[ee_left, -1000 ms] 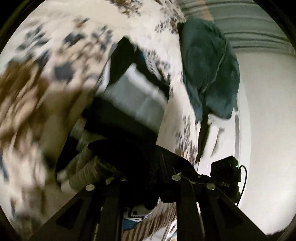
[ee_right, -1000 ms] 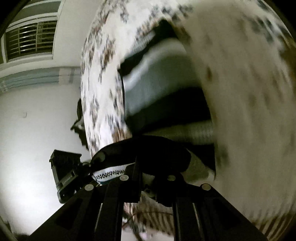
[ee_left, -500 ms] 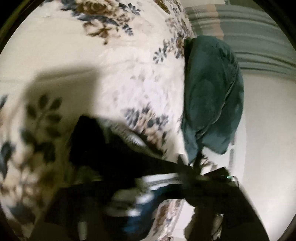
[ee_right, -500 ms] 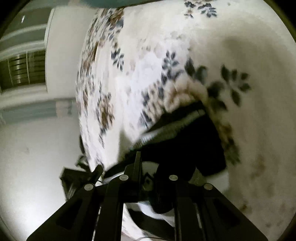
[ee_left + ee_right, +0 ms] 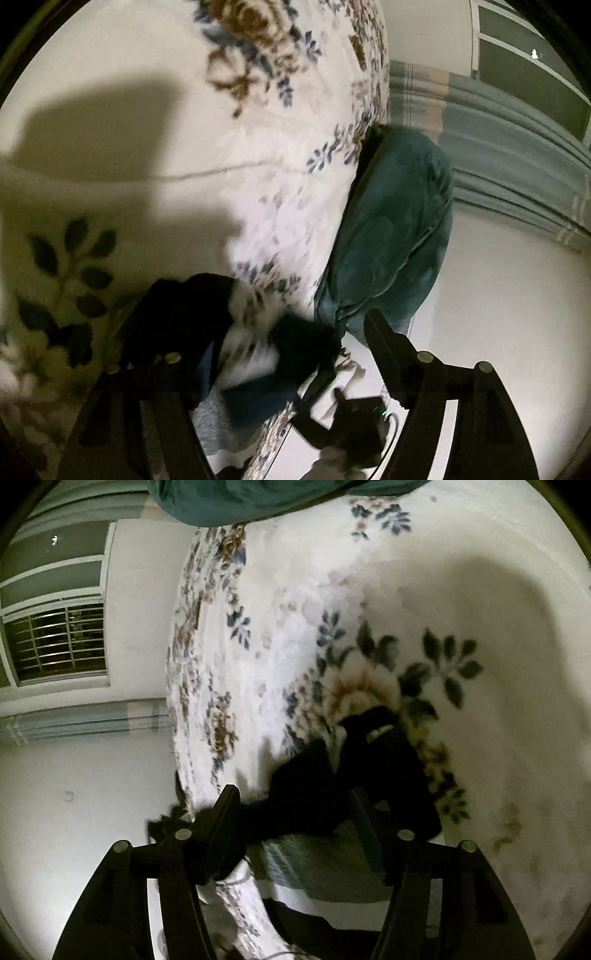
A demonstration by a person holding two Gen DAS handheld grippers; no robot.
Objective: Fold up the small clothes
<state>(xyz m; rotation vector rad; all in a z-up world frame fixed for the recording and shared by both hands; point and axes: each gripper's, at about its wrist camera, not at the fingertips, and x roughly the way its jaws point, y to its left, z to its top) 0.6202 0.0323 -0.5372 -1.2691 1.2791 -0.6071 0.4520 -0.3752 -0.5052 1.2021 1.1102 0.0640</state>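
On floral bedspread (image 5: pixel 295 635) | dark garment (image 5: pixel 314 797) between spread jaws, just opened, unpinched

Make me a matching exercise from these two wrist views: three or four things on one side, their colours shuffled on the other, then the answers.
Things:
1. bedspread
2. blanket
3. small garment
4. floor

Colours:
A. teal
B. mostly black
C. plain white
D. cream with blue and brown flowers

Pairs: 1-D, 2-A, 3-B, 4-C
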